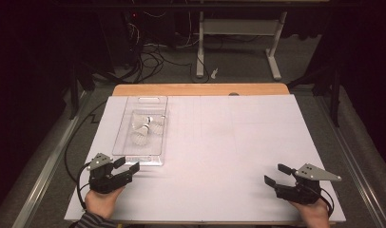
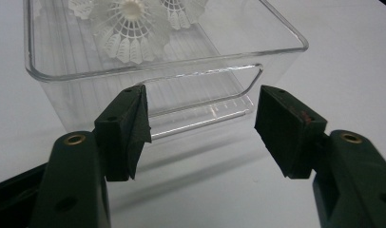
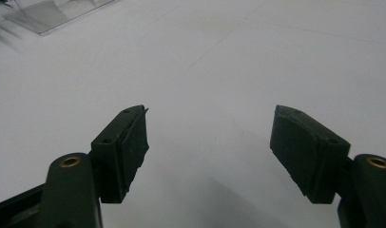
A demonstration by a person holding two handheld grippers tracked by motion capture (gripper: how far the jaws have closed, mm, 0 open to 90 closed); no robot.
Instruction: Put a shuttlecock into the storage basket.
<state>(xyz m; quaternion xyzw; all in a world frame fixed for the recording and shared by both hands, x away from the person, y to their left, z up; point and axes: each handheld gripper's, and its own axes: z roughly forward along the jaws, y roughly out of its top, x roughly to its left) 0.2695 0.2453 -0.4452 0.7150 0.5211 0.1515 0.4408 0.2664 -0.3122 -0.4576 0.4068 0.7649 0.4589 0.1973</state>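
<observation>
High view shows us the white surface (image 1: pixel 219 156) with the clear bin (image 1: pixel 129 128) at left centre, rigid but slick; we would grip its near handle. Its shuttlecocks (image 1: pixel 142 133) look featherlight, crushable. Left tool (image 1: pixel 126 165) and right tool (image 1: pixel 275 174) gape wide, empty.

A white sheet (image 1: pixel 238 142) is covering the wooden surface (image 1: pixel 200 89), whose far edge is showing bare. Beyond it, grey carpeted floor (image 1: pixel 238 66) is lying in dim light, with tangled black cables (image 1: pixel 150 59) trailing beside a white metal desk frame (image 1: pixel 238 33).
</observation>
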